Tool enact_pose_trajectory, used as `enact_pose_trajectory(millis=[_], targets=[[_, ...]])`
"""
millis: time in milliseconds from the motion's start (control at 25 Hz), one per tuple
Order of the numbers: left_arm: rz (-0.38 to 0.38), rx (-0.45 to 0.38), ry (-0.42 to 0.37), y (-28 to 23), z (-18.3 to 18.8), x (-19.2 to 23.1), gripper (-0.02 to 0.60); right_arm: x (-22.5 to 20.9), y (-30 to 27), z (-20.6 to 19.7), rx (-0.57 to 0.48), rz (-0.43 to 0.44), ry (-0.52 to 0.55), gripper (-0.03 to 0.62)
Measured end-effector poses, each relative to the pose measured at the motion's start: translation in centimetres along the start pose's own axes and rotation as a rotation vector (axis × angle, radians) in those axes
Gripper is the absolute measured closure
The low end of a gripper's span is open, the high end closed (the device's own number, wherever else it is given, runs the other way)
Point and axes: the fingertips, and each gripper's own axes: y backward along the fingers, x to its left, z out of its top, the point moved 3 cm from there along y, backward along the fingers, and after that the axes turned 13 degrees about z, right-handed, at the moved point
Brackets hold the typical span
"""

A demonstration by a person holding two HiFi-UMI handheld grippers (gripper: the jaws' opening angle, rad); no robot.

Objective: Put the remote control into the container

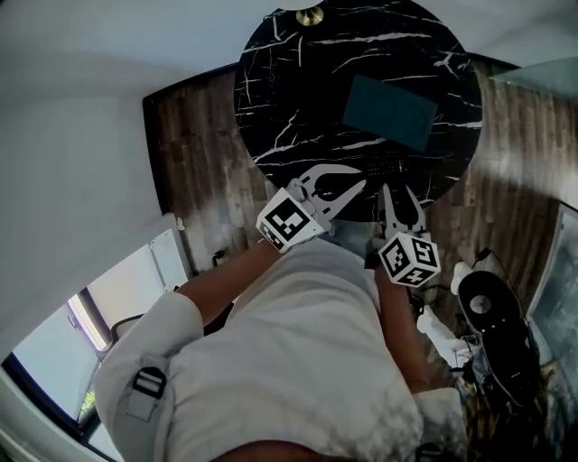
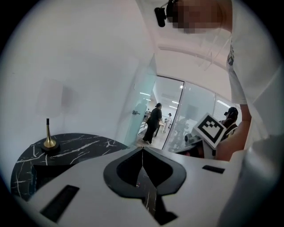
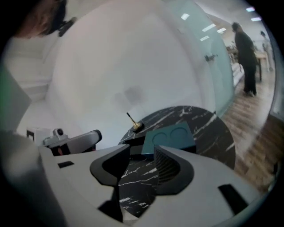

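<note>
We make out remote faintly, dark on black marble table, near front edge, long axis seemingly crosswise; which way it points, cannot tell. Teal container just beyond; brass base at far rim. Left gripper fingers together, right gripper fingers apart; both empty.

L hand-held gripper jaws together, empty — marble table w/ brass stand behind.

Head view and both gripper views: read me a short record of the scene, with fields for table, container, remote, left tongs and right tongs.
table: round black marble top, wood floor around it
container: teal rectangle on the table, two round recesses in it
remote: cannot be told apart from the dark tabletop
left tongs: shut, nothing held
right tongs: open, nothing between them, pointing towards the container
</note>
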Motion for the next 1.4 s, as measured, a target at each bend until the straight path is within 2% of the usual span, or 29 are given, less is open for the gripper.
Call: enact_pose_trajectory(millis=[80, 200, 360, 600, 760, 920, 1160, 1280, 1400], targets=[[-0.010, 0.048, -0.013, -0.9, -1.3, 0.3, 0.575, -2.8, -1.1, -2.1, 0.025, -0.036, -0.183, 0.401], [-0.027, 0.095, -0.043, -2.6, -3.3, 0.5, 0.575, -6.5, -2.7, -5.2, 0.059, -0.095, -0.397, 0.370], [-0.055, 0.155, -0.063, -4.7, -5.9, 0.6, 0.575, -10.1, -4.4, -9.0, 0.099, -0.175, -0.558, 0.356], [-0.068, 0.242, -0.049, -7.5, -9.9, 1.7, 0.575, -13.2, -7.3, -12.2, 0.096, -0.252, -0.743, 0.324], [-0.071, 0.301, -0.051, -8.7, -12.1, 2.9, 0.575, -14.7, -8.7, -12.9, 0.095, -0.302, -0.811, 0.312], [-0.081, 0.325, -0.030, -9.2, -12.8, 3.8, 0.575, -16.2, -9.3, -13.1, 0.092, -0.374, -0.847, 0.310], [-0.084, 0.334, -0.029, -9.4, -12.9, 4.7, 0.575, -16.7, -9.2, -13.5, 0.149, -0.455, -0.817, 0.316], [-0.084, 0.332, -0.021, -9.2, -12.8, 4.9, 0.575, -16.8, -8.7, -13.9, 0.170, -0.479, -0.799, 0.402], [-0.085, 0.336, -0.017, -9.1, -12.8, 5.0, 0.575, -16.8, -8.6, -13.7, 0.157, -0.457, -0.783, 0.425]])
